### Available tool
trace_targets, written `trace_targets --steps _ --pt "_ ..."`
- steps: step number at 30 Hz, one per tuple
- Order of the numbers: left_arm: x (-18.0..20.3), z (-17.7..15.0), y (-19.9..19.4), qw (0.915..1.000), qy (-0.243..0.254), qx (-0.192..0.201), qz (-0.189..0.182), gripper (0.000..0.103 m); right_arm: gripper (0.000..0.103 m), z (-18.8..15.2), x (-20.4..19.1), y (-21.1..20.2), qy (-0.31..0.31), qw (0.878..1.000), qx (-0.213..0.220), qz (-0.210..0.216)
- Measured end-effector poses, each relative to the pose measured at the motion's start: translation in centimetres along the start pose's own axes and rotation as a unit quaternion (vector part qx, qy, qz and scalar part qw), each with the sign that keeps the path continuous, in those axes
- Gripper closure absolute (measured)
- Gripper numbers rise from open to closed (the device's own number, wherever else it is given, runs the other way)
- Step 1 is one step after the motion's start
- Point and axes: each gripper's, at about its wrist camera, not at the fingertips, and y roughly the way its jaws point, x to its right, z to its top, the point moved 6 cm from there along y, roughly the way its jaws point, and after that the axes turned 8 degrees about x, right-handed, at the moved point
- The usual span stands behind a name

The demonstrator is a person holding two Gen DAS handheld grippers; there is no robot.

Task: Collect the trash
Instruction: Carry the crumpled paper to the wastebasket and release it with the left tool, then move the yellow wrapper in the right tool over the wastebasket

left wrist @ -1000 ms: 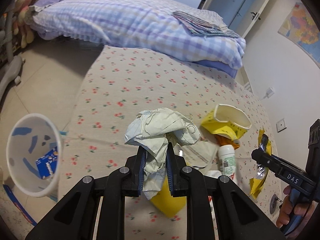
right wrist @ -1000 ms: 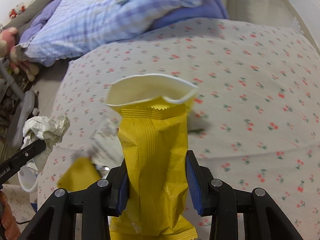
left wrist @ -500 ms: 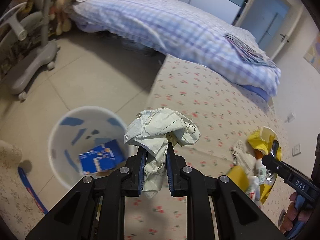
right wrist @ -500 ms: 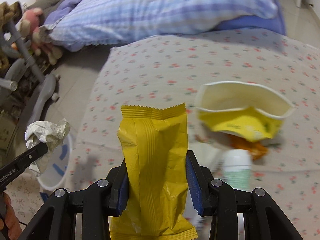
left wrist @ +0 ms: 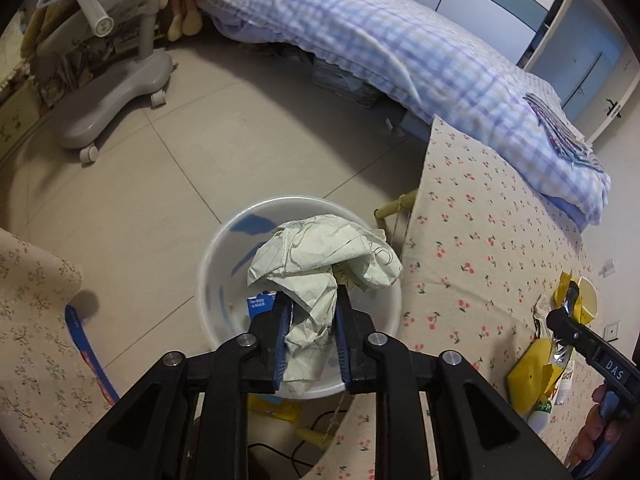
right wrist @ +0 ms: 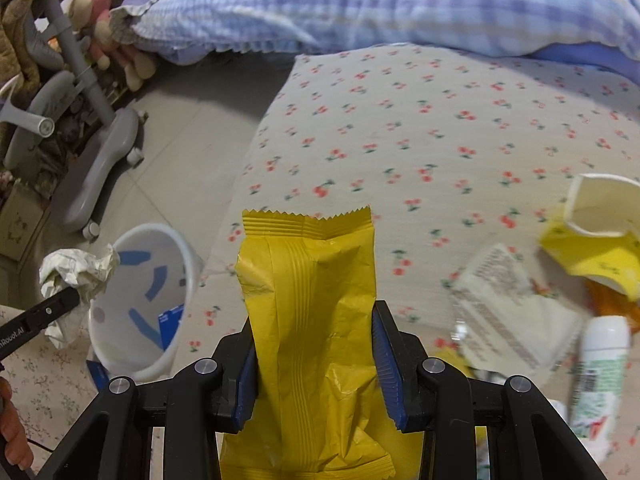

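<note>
Your left tool (left wrist: pixel 310 308) pinches a crumpled paper wad (left wrist: pixel 320 264) directly above the white wastebasket (left wrist: pixel 224 248) on the floor. Your right tool (right wrist: pixel 314 334), farther off over the desk (right wrist: pixel 440 128), grips a yellow snack wrapper (right wrist: pixel 308 280); the basket lies to its left.

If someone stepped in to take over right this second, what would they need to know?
Left gripper: shut on crumpled paper, held over the white bin.
Right gripper: shut on yellow wrapper, above the tablecloth.
Done: a blue carton lies in the bin.
Left: drop both pieces, then collect the yellow cup, printed packet and small bottle.
</note>
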Motion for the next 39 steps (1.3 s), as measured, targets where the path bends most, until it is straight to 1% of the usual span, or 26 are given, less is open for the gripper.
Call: trace_targets --steps 1,2,3,4,5,10,16,21,28,29,30,31,32,33,35,39 --pt "-0.1 0.0 0.2 1.0000 0.000 -0.005 -0.001 0.063 0.059 0.0 -0.6 0.4 -0.003 1.000 -0.001 0.002" --pt "-0.4 -0.1 0.4 0.9999 0.000 -0.011 0.000 0.039 0.059 0.0 -1.0 0.7 -0.004 1.000 -0.002 0.004" --pt "-1.0 -0.1 0.4 0.9999 -0.003 -0.012 0.007 0.021 0.059 0.0 -1.8 1.2 -0.007 1.000 -0.004 0.008" --pt "-1.6 -0.2 0.3 0.9998 -0.005 -0.011 0.019 0.017 0.058 -0.1 -2.3 1.4 -0.008 1.000 -0.005 0.011" --pt "-2.1 -0.2 0.2 0.9995 -0.003 -0.009 0.031 0.016 0.058 -0.1 -2.9 1.8 -0.010 1.000 -0.006 0.014" --pt "-4.5 -0.4 -0.6 0.9985 -0.003 -0.008 0.054 0.016 0.058 -0.2 -5.6 3.3 -0.022 0.999 -0.011 0.024" --pt "-6.9 -1.0 -1.0 0.9980 -0.012 -0.016 0.060 0.016 0.058 -0.5 -8.5 5.1 -0.039 0.998 -0.019 0.037" --pt "-8.0 -1.2 -1.5 0.9971 0.001 -0.009 0.075 0.016 0.057 -0.8 -10.9 6.8 -0.058 0.997 -0.019 0.053" --pt "-8.6 -1.2 -2.2 0.9968 0.010 -0.003 0.079 0.016 0.056 -0.9 -14.2 8.3 -0.077 0.992 -0.001 0.095" --pt "-8.6 -1.2 -2.2 0.9968 0.009 -0.003 0.079 0.016 0.051 -0.9 -14.5 8.3 -0.077 0.991 0.002 0.105" --pt "-8.6 -1.3 -2.3 0.9969 0.008 -0.004 0.078 0.016 0.039 -0.8 -14.9 8.3 -0.074 0.989 0.006 0.126" --pt "-8.6 -1.3 -2.4 0.9971 0.006 -0.003 0.076 0.016 0.033 -0.6 -15.3 8.1 -0.068 0.986 0.012 0.149" --pt "-8.6 -1.3 -2.4 0.9972 0.005 -0.003 0.075 0.016 0.025 -0.5 -15.5 7.9 -0.064 0.986 0.017 0.156" --pt "-8.6 -1.2 -2.5 0.9972 0.006 -0.002 0.074 0.016 0.024 -0.3 -15.6 7.5 -0.062 0.985 0.028 0.160" --pt "-8.3 -1.2 -2.6 0.9973 0.007 0.000 0.074 0.016 0.024 -0.2 -15.9 7.0 -0.070 0.984 0.035 0.162" --pt "-7.4 -1.4 -3.2 0.9978 0.019 0.000 0.064 0.016 0.024 -0.2 -15.4 6.2 -0.086 0.986 0.038 0.137"
